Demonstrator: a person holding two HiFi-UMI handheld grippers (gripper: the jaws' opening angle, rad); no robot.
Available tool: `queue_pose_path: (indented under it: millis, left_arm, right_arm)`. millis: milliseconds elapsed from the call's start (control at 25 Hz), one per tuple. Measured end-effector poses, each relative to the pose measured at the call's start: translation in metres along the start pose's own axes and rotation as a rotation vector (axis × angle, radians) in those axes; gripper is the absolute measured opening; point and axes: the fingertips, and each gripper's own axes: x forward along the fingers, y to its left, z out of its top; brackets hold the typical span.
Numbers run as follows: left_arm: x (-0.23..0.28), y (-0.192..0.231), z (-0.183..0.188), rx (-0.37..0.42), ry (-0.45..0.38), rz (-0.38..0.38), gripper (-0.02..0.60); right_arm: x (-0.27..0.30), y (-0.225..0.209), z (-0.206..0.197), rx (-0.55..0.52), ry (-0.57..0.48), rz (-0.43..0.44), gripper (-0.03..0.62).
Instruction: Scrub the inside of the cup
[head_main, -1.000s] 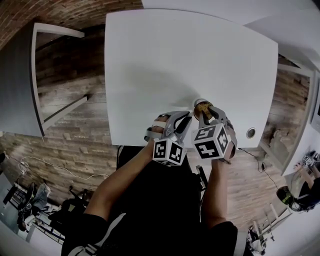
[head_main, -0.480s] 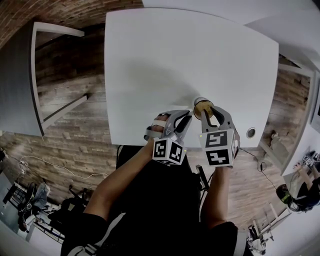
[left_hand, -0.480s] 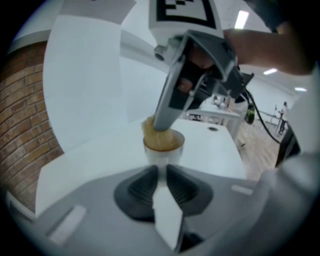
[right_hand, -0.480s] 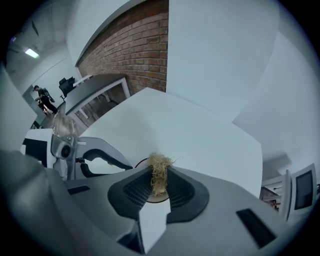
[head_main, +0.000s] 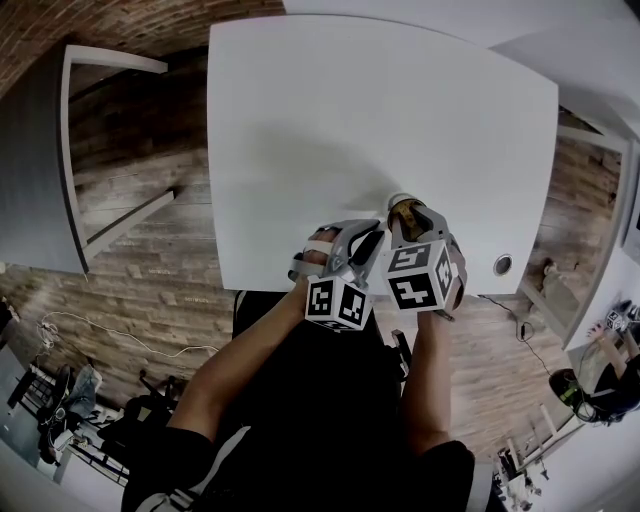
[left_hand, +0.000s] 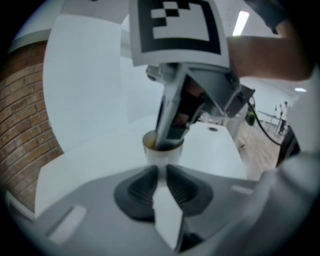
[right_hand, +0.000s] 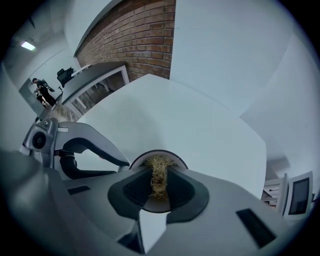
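Note:
A small white cup (head_main: 403, 208) stands near the front edge of the white table (head_main: 350, 120). My left gripper (head_main: 372, 240) reaches it from the left. In the left gripper view the pads (left_hand: 145, 187) are shut on a white strip of the cup (left_hand: 163, 154), its handle or wall. My right gripper (head_main: 408, 228) points steeply down into the cup's mouth. In the right gripper view it (right_hand: 159, 170) is shut on a straw-coloured fibrous scrubber (right_hand: 158, 182), which sits inside the cup's round rim (right_hand: 175, 158). The cup's bottom is hidden.
A round cable hole (head_main: 502, 265) sits in the table right of the cup. The table's front edge runs just below both grippers, with wooden floor (head_main: 150, 270) beyond it. A grey desk (head_main: 60, 150) stands at the left. A brick wall (right_hand: 135, 35) lies behind.
Half a second ago the right gripper's marker cube sat lower and further right; it has swung back up over the cup and rolled a little. The left gripper and the cup have not moved.

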Motion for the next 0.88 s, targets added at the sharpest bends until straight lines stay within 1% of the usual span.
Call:
queue_pose_path:
  millis: [160, 320, 400, 520, 600, 720, 800, 880]
  left_arm:
    - [0.001, 0.000, -0.001, -0.006, -0.005, -0.001, 0.058]
    - [0.000, 0.000, -0.002, -0.014, -0.003, 0.001, 0.058]
    - [0.000, 0.000, -0.002, -0.021, 0.000, 0.002, 0.058]
    - [0.000, 0.001, -0.001, -0.020, 0.005, 0.005, 0.058]
    - [0.000, 0.001, -0.001, -0.018, 0.004, 0.005, 0.058]
    - [0.000, 0.002, -0.002, -0.019, 0.003, 0.007, 0.058]
    - [0.001, 0.002, -0.002, -0.018, 0.004, 0.010, 0.059]
    - [0.001, 0.001, -0.002, -0.018, 0.006, 0.011, 0.058]
  right_arm:
    - [0.006, 0.001, 0.001, -0.036, 0.049, -0.002, 0.061]
    - [0.011, 0.006, 0.001, -0.044, 0.081, 0.045, 0.058]
    - [0.007, 0.008, 0.001, -0.026, 0.068, 0.097, 0.058]
    - [-0.012, 0.009, 0.002, 0.056, 0.000, 0.181, 0.060]
    - [-0.030, 0.008, 0.004, 0.107, -0.049, 0.218, 0.060]
    - [-0.043, 0.007, 0.006, 0.148, -0.094, 0.246, 0.060]
    - [-0.035, 0.007, 0.005, 0.143, -0.082, 0.246, 0.060]
    - [-0.022, 0.010, 0.002, 0.107, -0.042, 0.229, 0.060]
